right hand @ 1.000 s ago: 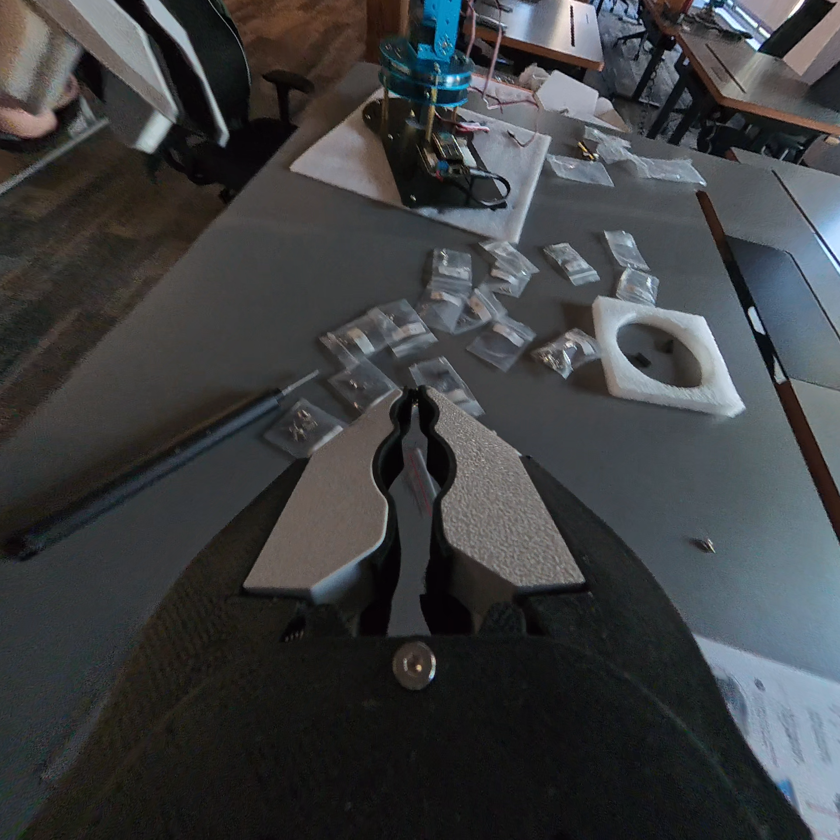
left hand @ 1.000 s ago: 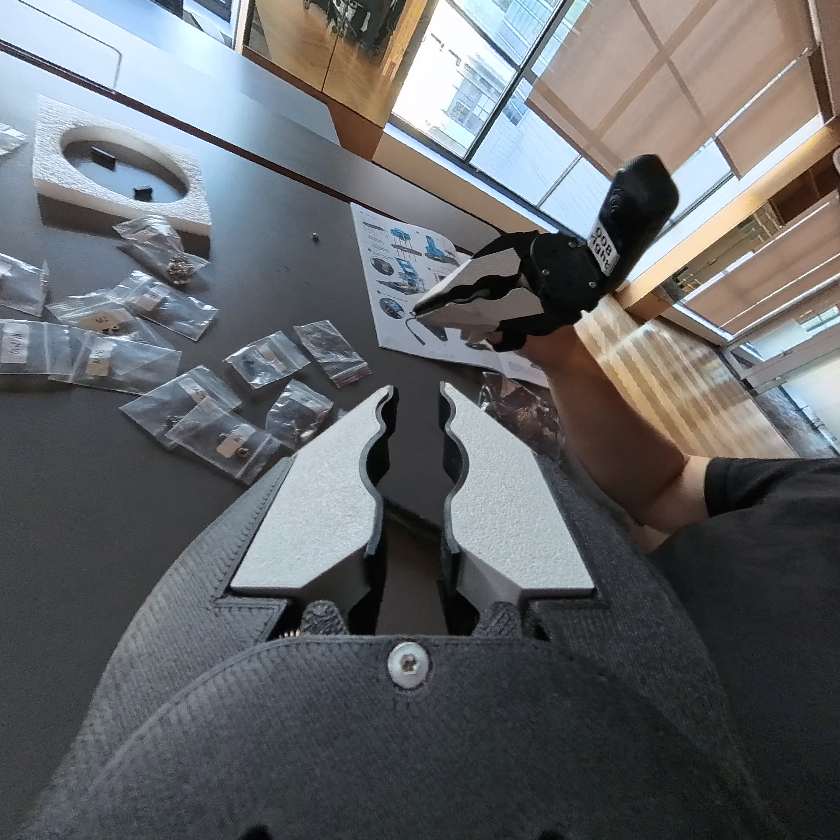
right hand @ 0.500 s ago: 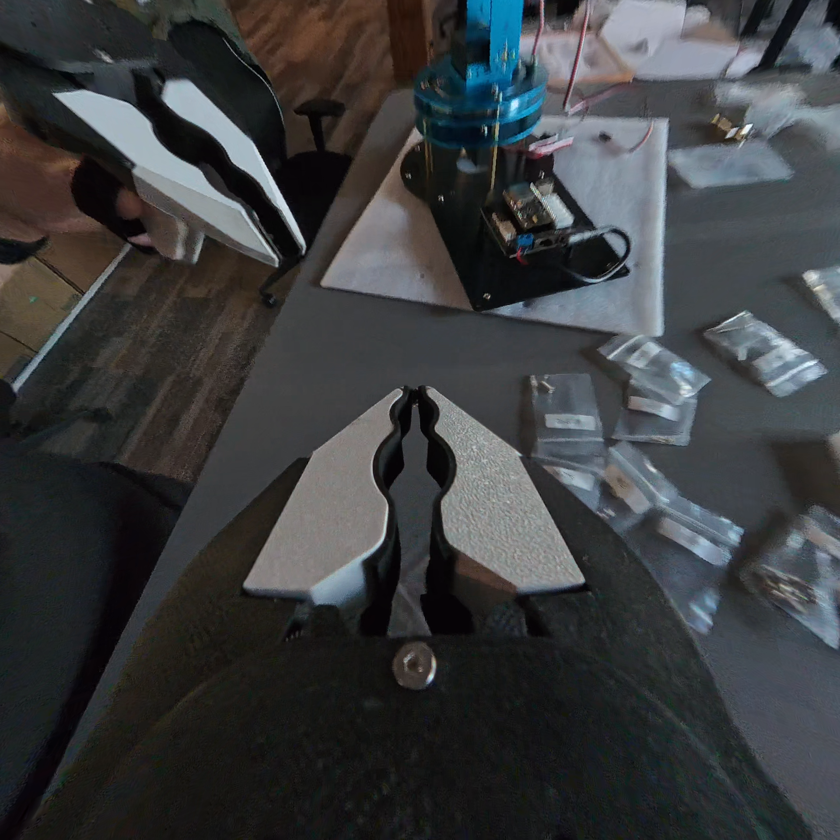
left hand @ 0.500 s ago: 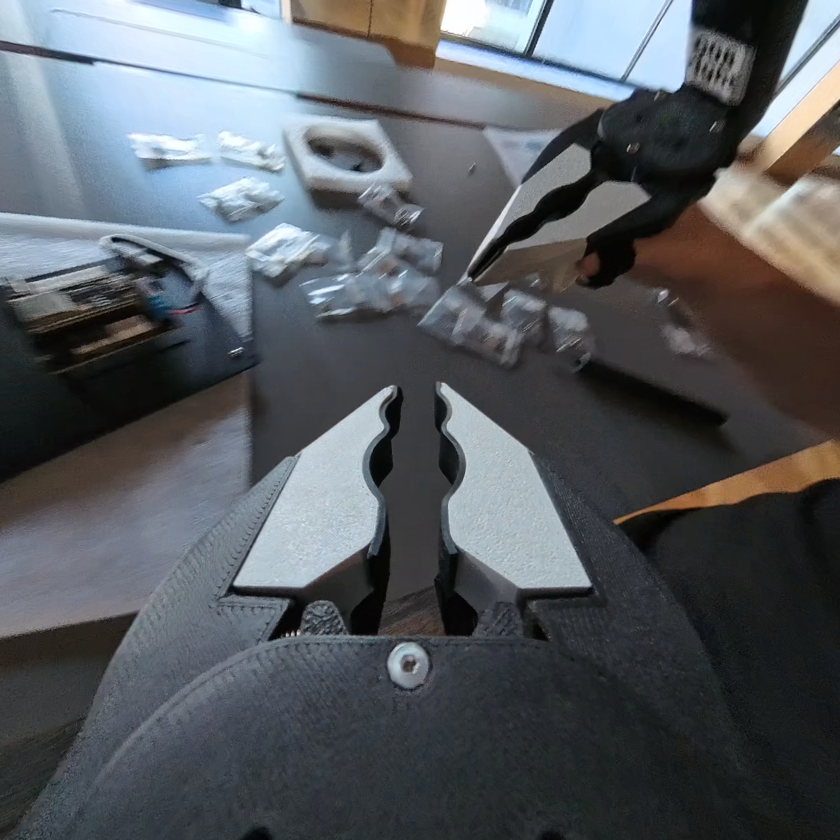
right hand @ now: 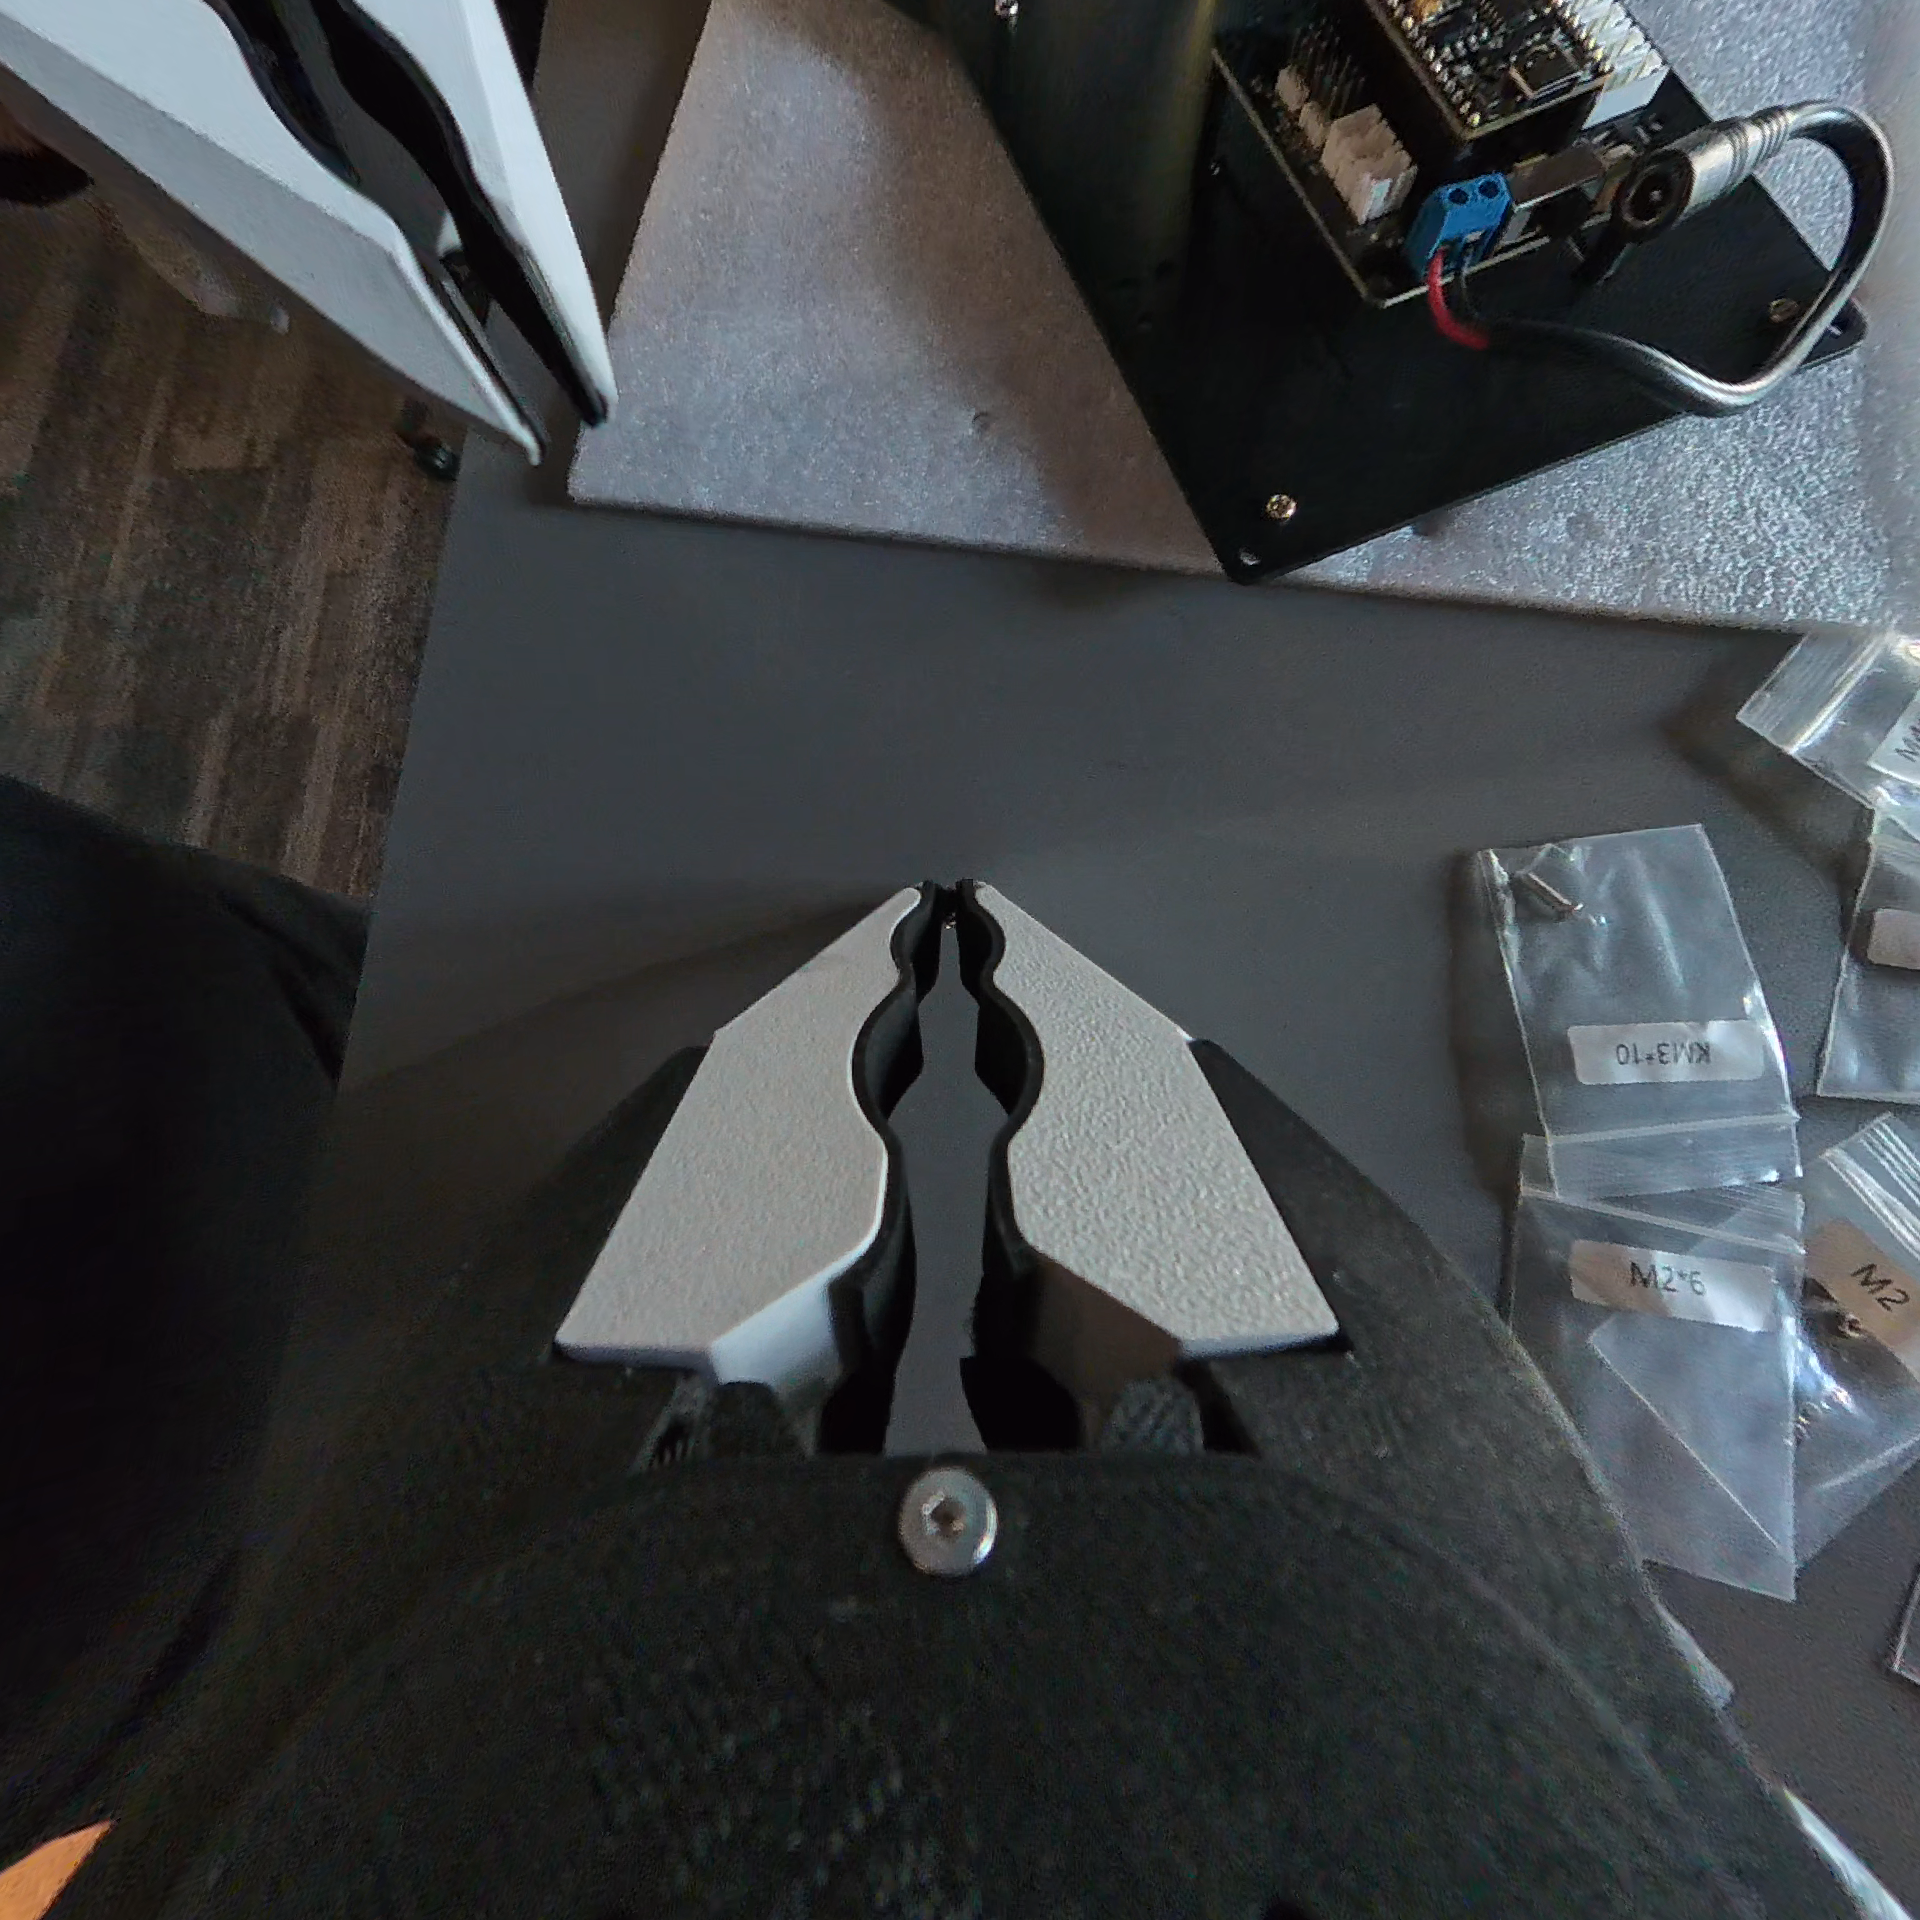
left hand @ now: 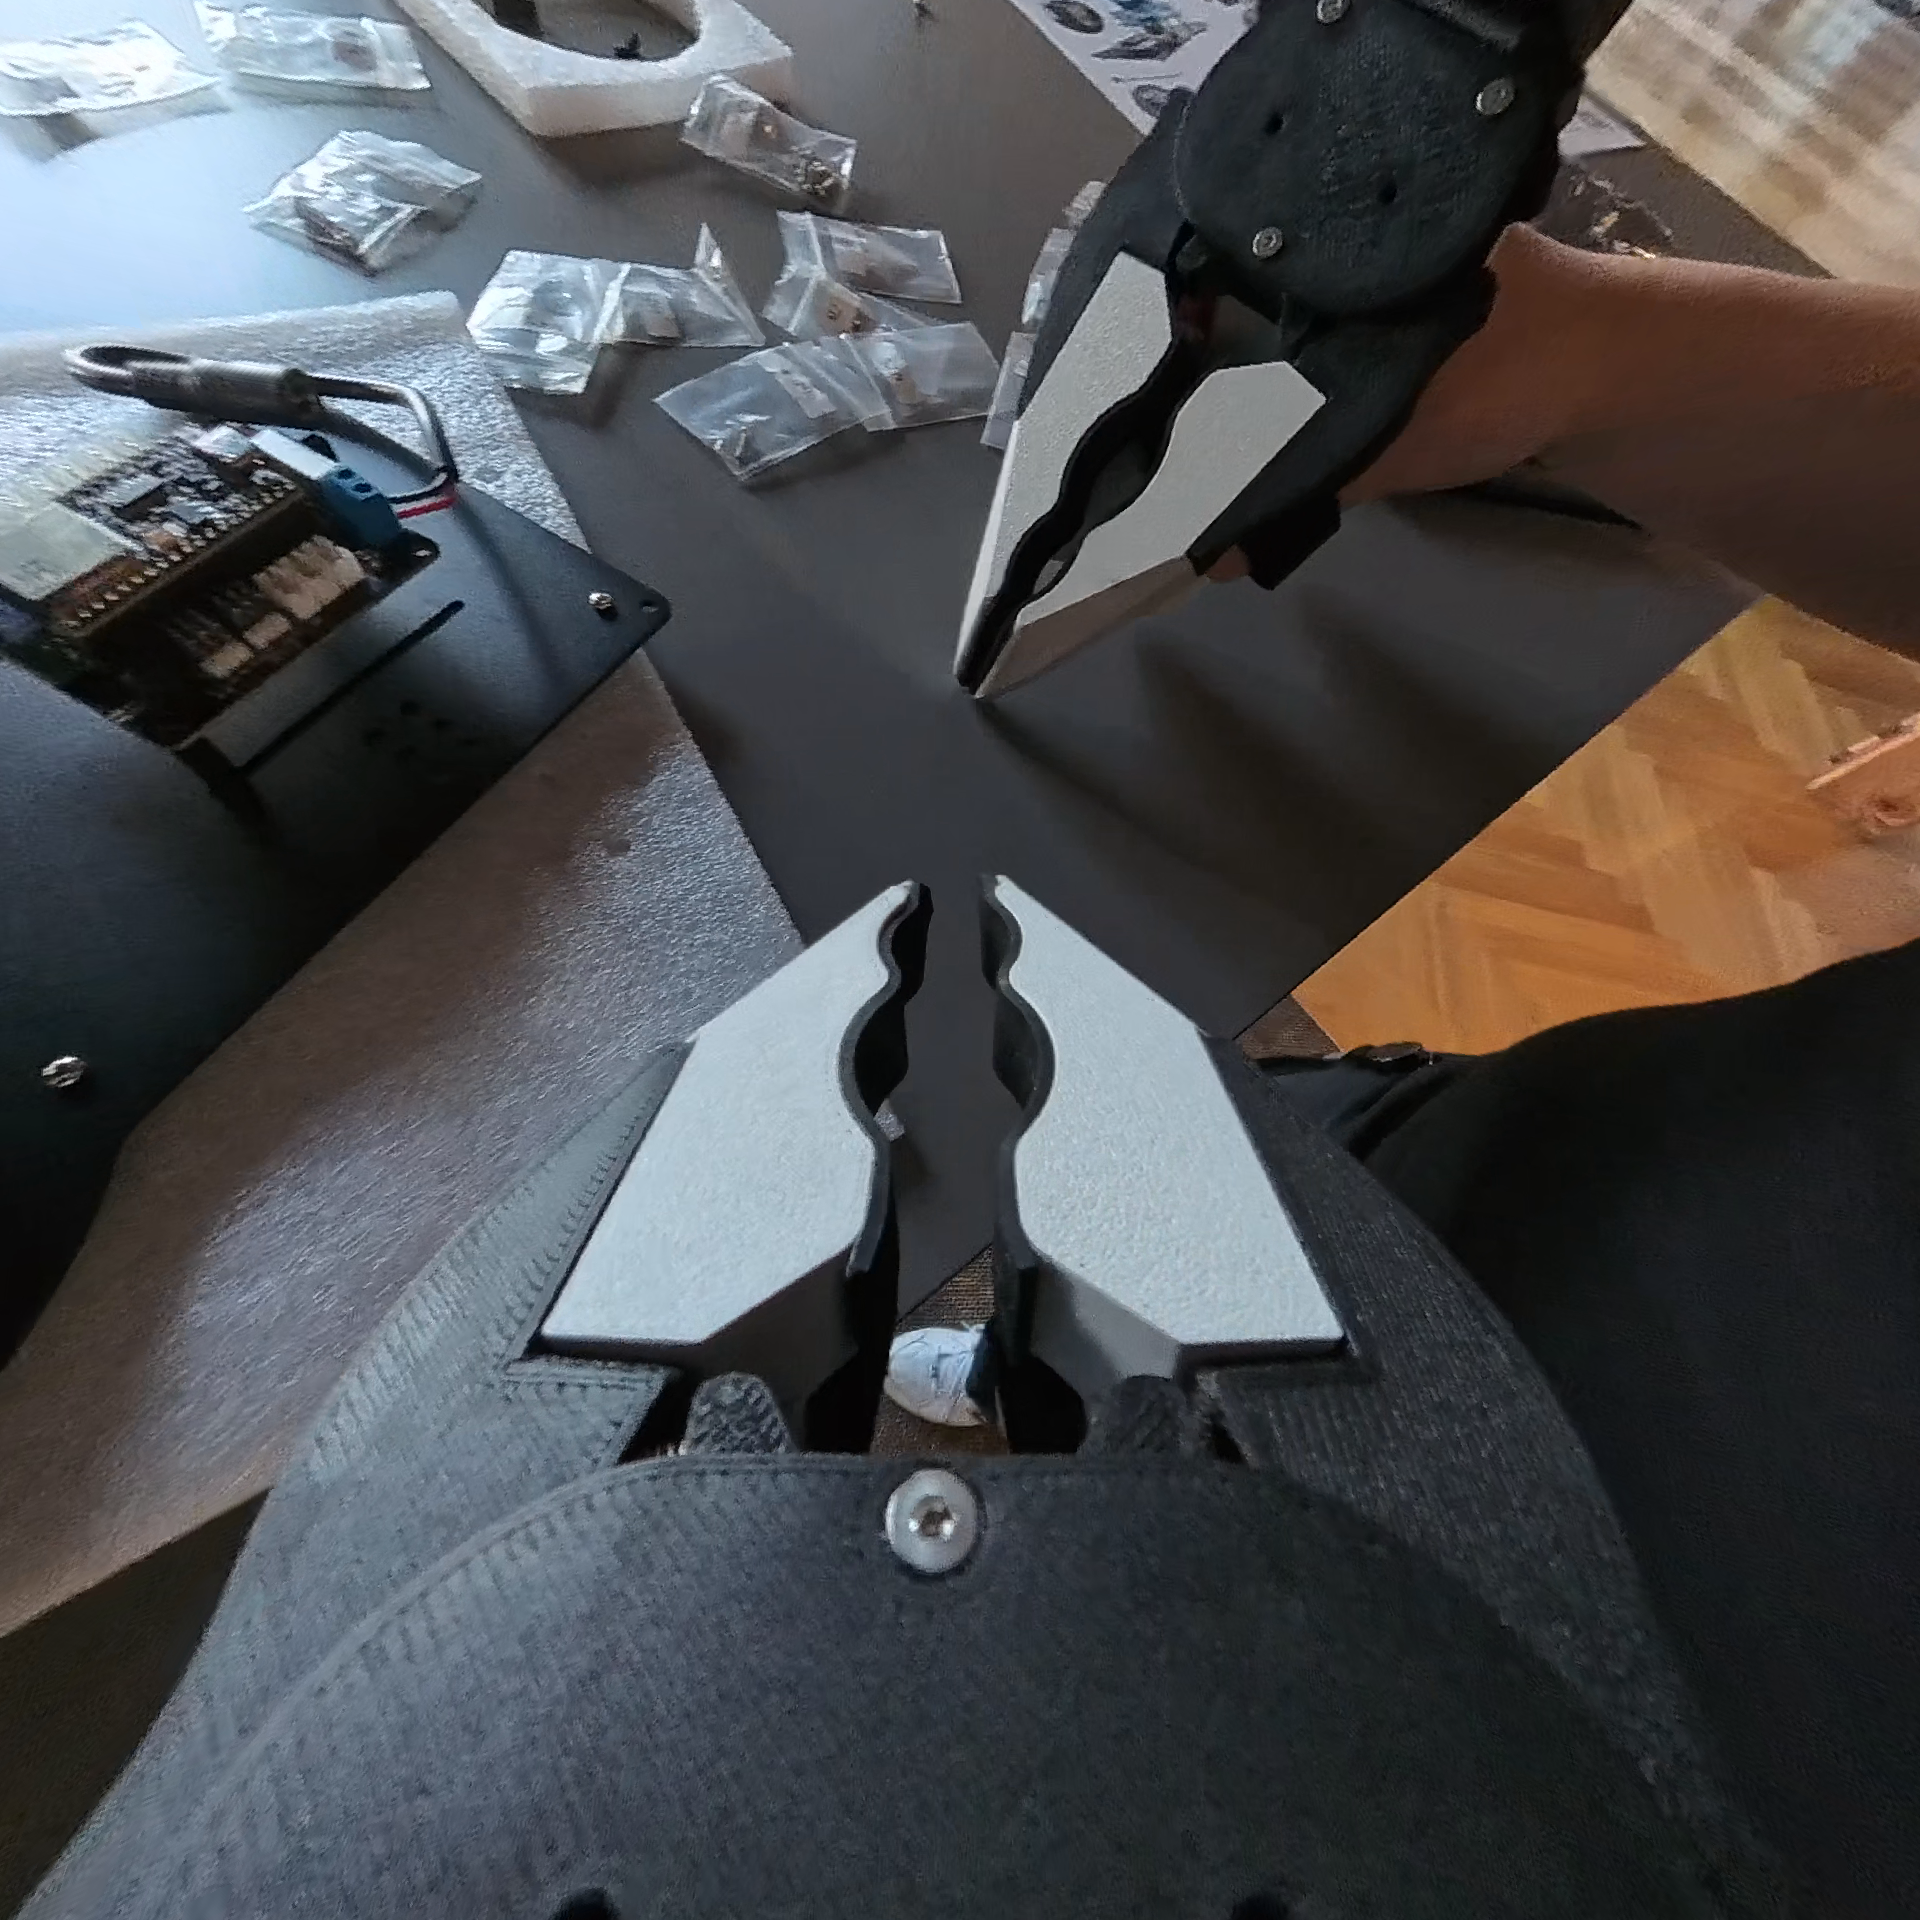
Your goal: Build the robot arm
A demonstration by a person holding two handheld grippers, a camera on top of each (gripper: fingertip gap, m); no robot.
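Observation:
My left gripper is open by a narrow gap and empty, hovering over the corner of a grey foam mat near the dark table's edge. My right gripper is shut; a tiny glint sits at its tips, and I cannot tell what it is. In the left wrist view the right gripper points down with its tips at the table surface. A black base plate with a circuit board lies on the mat. The left gripper shows at the upper left of the right wrist view.
Several small clear bags of hardware lie behind the right gripper and to its right. A white foam block with a round hole and a printed sheet sit farther back. A black cable loops off the board. Wooden floor lies past the table edge. One gripper's finger ends stand about 10 cm off the other's.
Both grippers have swung towards the near table edge beside the mat. The right gripper has come down until its tips meet the table. Neither jaw has visibly opened or closed.

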